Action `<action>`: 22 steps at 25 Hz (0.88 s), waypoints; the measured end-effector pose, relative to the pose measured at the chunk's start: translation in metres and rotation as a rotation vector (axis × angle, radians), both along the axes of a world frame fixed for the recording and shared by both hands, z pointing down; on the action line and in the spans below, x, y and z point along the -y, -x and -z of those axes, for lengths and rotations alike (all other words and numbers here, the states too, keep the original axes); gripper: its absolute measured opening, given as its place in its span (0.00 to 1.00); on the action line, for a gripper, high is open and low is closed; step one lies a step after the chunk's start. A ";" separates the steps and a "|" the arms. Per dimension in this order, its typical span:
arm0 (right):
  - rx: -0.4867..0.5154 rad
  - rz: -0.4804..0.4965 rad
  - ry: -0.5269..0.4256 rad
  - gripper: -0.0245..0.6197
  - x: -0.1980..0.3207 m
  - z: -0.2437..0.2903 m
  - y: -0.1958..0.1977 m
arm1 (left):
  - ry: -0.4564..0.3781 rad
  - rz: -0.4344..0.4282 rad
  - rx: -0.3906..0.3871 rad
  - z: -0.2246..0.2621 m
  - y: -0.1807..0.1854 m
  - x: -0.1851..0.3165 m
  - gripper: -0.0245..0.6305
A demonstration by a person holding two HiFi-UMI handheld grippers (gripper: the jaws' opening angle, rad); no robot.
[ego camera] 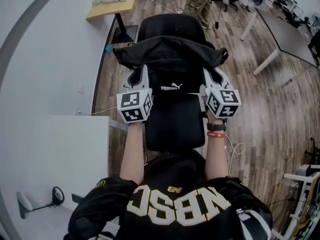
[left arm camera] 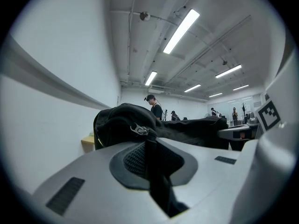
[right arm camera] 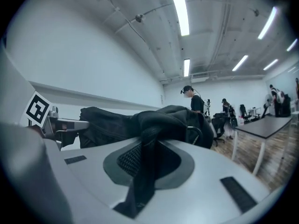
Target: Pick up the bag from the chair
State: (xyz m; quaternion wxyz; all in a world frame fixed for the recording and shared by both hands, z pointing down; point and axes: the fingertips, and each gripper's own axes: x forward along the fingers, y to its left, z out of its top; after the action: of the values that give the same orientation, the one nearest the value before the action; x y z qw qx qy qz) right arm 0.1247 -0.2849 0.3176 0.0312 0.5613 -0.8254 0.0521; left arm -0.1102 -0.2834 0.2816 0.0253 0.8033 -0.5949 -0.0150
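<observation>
Left tongs (ego camera: pixel 134 74) and right tongs (ego camera: pixel 212 74) each clench the black bag (ego camera: pixel 170 59) above the chair (ego camera: pixel 172 121); a wooden desk (ego camera: pixel 112 4) stands beyond.

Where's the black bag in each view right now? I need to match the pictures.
Head view: black bag sits upper centre, held up above the chair.
Left gripper view: bag is centre-left, stretching off to the right.
Right gripper view: bag is in the centre, stretching off to the left.
Shared landmark: the white wall, at the left in all three.
</observation>
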 end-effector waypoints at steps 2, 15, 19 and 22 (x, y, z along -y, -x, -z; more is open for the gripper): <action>-0.008 -0.009 -0.043 0.12 0.001 0.019 0.002 | -0.042 0.006 0.012 0.017 0.001 0.000 0.10; -0.011 -0.018 -0.199 0.12 -0.005 0.085 0.002 | -0.170 -0.010 0.005 0.071 -0.001 -0.008 0.10; -0.035 -0.032 -0.223 0.11 -0.005 0.090 0.004 | -0.175 -0.014 0.008 0.072 -0.002 -0.007 0.10; -0.034 -0.025 -0.216 0.11 -0.004 0.090 0.005 | -0.170 -0.010 0.001 0.071 -0.001 -0.006 0.10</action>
State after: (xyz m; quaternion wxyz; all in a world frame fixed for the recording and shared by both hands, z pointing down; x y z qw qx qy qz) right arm 0.1195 -0.2809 0.2273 -0.0159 0.5724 -0.8185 -0.0463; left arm -0.1096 -0.2773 0.2102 -0.0432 0.8056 -0.5874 -0.0648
